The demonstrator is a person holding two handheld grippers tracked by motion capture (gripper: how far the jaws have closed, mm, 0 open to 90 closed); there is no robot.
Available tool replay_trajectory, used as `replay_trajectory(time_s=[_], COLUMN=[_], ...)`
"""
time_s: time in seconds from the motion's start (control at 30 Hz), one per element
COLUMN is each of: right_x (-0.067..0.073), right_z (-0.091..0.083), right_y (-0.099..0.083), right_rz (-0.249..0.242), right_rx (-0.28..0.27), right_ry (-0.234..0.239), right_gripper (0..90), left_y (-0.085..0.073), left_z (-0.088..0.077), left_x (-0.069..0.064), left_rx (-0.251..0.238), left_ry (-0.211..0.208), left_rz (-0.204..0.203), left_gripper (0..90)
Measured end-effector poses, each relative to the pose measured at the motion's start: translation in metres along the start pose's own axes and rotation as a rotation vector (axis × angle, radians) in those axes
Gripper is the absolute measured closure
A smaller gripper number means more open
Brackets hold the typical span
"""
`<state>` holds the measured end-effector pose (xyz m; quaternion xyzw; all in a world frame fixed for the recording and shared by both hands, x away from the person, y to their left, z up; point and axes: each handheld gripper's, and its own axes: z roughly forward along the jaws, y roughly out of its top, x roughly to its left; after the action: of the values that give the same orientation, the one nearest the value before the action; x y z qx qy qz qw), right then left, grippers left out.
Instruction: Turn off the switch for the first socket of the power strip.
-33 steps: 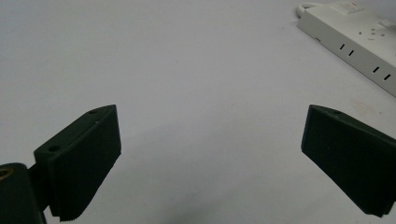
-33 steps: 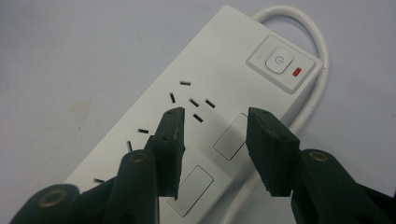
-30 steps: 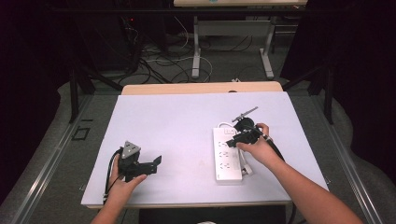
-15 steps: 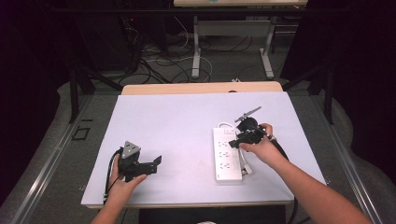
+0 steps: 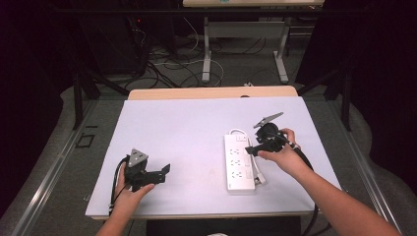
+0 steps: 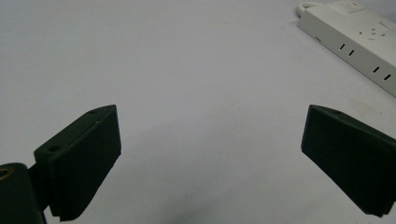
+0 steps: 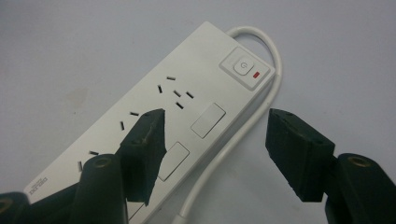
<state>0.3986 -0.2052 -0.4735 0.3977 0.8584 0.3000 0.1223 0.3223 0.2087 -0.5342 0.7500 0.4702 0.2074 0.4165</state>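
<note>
A white power strip with a red switch light is shown on a pale lavender table between black grippers.

The power strip runs off the lower left frame edge behind the right claw.

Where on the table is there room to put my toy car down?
The white table is bare between the left gripper and the power strip, and along its far side. It is crowded near the right gripper, over the strip and its cable.
</note>
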Motion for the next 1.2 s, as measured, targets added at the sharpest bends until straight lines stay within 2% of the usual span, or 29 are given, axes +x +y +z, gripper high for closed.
replay_trajectory(time_s=[0.17,0.37,0.53,0.63,0.8,0.9,1.2], right_x=[-0.001,-0.003,-0.007,-0.008,-0.010,-0.011,-0.012], right_z=[-0.007,-0.014,-0.019,-0.023,-0.026,-0.028,-0.031], right_y=[-0.003,-0.008,-0.012,-0.016,-0.022,-0.025,-0.035], right_rz=[0.012,0.016,0.024,0.049,0.097,0.116,0.120], right_rx=[-0.023,-0.048,-0.079,-0.103,-0.139,-0.147,-0.192], right_ry=[-0.001,-0.003,-0.040,-0.061,-0.072,-0.071,-0.077], right_gripper=[34.8,25.0,15.5,13.9,3.5,0.7,0.0], left_y=[0.000,0.000,0.000,0.000,0.000,0.000,0.000], left_z=[0.000,0.000,0.000,0.000,0.000,0.000,0.000], left_x=[0.000,0.000,-0.001,0.000,-0.001,-0.001,-0.001], left_rx=[-0.001,0.000,0.000,0.001,-0.001,-0.002,-0.005], left_ry=[-0.001,-0.002,-0.005,-0.004,-0.007,-0.008,-0.011], left_rz=[0.000,-0.001,-0.007,-0.001,-0.010,-0.011,-0.013], left_gripper=[4.9,4.9,4.9,4.9,4.9,4.9,4.9])
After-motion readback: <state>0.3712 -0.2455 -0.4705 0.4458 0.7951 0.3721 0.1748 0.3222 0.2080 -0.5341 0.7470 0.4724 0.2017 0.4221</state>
